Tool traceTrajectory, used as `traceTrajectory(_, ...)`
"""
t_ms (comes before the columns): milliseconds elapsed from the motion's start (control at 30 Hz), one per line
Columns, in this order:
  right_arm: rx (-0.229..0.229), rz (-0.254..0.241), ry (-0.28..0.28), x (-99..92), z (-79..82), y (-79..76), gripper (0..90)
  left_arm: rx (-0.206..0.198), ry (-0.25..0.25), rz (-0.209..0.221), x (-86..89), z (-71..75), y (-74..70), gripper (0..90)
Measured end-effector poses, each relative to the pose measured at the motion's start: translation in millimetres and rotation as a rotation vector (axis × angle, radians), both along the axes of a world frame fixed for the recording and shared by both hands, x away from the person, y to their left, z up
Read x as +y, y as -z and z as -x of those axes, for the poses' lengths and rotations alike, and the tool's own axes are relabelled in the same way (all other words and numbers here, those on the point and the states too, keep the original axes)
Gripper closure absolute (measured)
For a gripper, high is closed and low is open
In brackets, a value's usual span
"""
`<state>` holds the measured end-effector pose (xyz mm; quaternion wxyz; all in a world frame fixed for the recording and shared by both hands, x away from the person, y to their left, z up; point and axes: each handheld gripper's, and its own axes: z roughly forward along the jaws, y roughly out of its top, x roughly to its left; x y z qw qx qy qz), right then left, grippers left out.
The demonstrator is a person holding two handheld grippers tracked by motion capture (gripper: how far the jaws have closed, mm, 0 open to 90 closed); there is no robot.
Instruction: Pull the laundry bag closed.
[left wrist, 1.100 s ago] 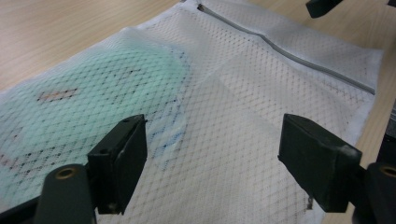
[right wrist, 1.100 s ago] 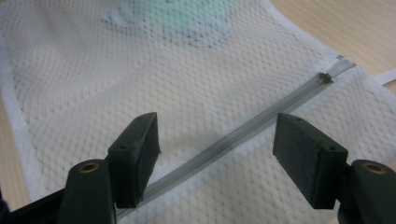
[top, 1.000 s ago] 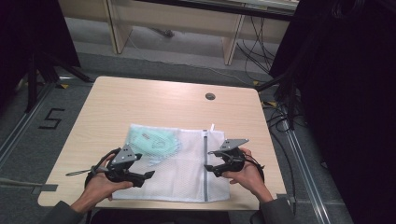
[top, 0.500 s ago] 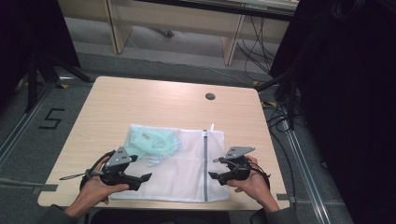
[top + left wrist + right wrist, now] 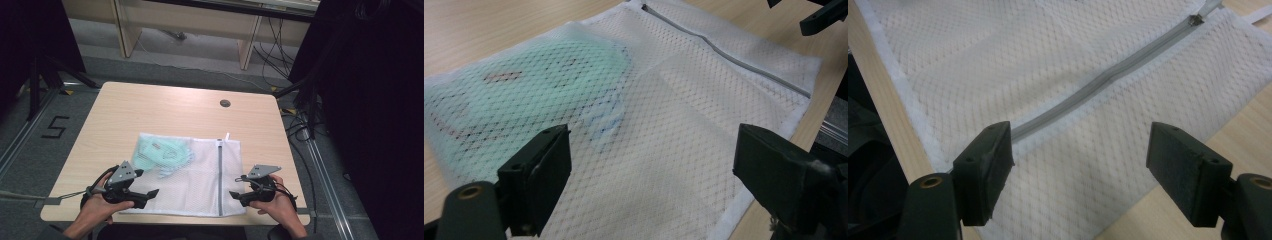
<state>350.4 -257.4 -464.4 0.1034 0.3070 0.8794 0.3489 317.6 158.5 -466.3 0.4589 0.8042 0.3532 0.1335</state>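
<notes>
A white mesh laundry bag [image 5: 200,175] lies flat on the near half of the wooden table [image 5: 165,107]. A mint-green garment [image 5: 162,152] shows through its left part [image 5: 524,85]. A grey zipper [image 5: 219,175] runs across the bag's right part [image 5: 1073,102], its pull [image 5: 1196,19] at the far end. My left gripper [image 5: 150,195] hovers at the bag's near-left corner; its jaws [image 5: 651,175] have just been opening, with only mesh below them. My right gripper [image 5: 234,196] sits at the near-right corner over the zipper [image 5: 1078,165], jaws just opened wider, gripping nothing.
A round cable hole [image 5: 225,103] sits in the table's far right part. The table's near edge runs just under both hands. Cables [image 5: 300,125] trail on the floor to the right, and a "5" mark [image 5: 54,127] is on the floor to the left.
Both hands have drawn back toward the table's near edge, the right one more and slightly rightward. The bag and garment lie as before.
</notes>
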Motion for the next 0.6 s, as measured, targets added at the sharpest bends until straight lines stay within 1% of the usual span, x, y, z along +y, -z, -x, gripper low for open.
traceTrajectory(33, 0.0, -0.014, 0.014, 0.4, 2.2, 2.1, 27.3, -0.001, -0.002, -0.002, -0.1, 0.3, 0.0, 15.2)
traceTrajectory(67, -0.012, -0.014, 0.014, -1.1, 2.1, 2.9, 27.2, -0.002, -0.002, -0.003, -0.1, 0.3, 0.0, 15.2)
traceTrajectory(100, -0.003, -0.009, 0.017, -2.3, 2.7, 2.7, 27.2, -0.003, -0.001, -0.002, -0.2, -0.1, 0.2, 15.2)
traceTrajectory(133, -0.002, 0.006, 0.007, -3.9, 2.5, 2.4, 27.1, -0.001, 0.001, -0.004, -0.1, -0.3, 0.4, 15.2)
traceTrajectory(167, 0.009, 0.013, 0.006, -4.4, 2.9, 2.0, 27.1, 0.0, 0.003, -0.006, 0.1, -0.5, 0.6, 15.2)
traceTrajectory(200, 0.012, 0.008, 0.017, -3.6, 4.3, 3.3, 27.1, 0.001, 0.003, -0.008, 0.2, -0.5, 0.7, 15.2)
traceTrajectory(267, 0.008, 0.005, 0.02, -3.0, 4.7, 3.9, 27.1, -0.001, 0.002, -0.008, 0.4, -0.6, 0.6, 15.2)
traceTrajectory(300, 0.006, -0.016, 0.031, -1.7, 5.2, 4.9, 27.1, -0.002, 0.001, -0.008, 0.6, -0.7, 0.4, 15.2)
traceTrajectory(333, 0.0, -0.003, 0.013, -3.0, 3.8, 3.9, 27.0, -0.009, -0.001, 0.0, 0.4, -0.9, 0.9, 15.2)
traceTrajectory(367, -0.008, -0.003, 0.012, -3.1, 3.2, 4.0, 27.0, -0.01, -0.003, 0.001, 0.6, -1.1, 0.9, 15.2)
traceTrajectory(400, -0.009, -0.003, 0.012, -3.2, 3.2, 4.0, 27.0, -0.011, -0.005, -0.008, 1.2, -1.2, 0.2, 15.2)
traceTrajectory(433, 0.0, 0.01, 0.008, -3.8, 3.1, 2.8, 27.0, -0.016, 0.001, -0.021, 2.1, -1.5, -0.3, 15.2)
traceTrajectory(467, -0.003, 0.005, 0.011, -3.6, 3.1, 3.3, 27.0, -0.017, 0.001, -0.021, 2.2, -1.6, -0.3, 15.2)
traceTrajectory(600, 0.006, 0.017, 0.005, -4.4, 2.7, 1.8, 26.9, -0.015, 0.0, -0.005, 1.2, -2.1, 0.5, 15.2)
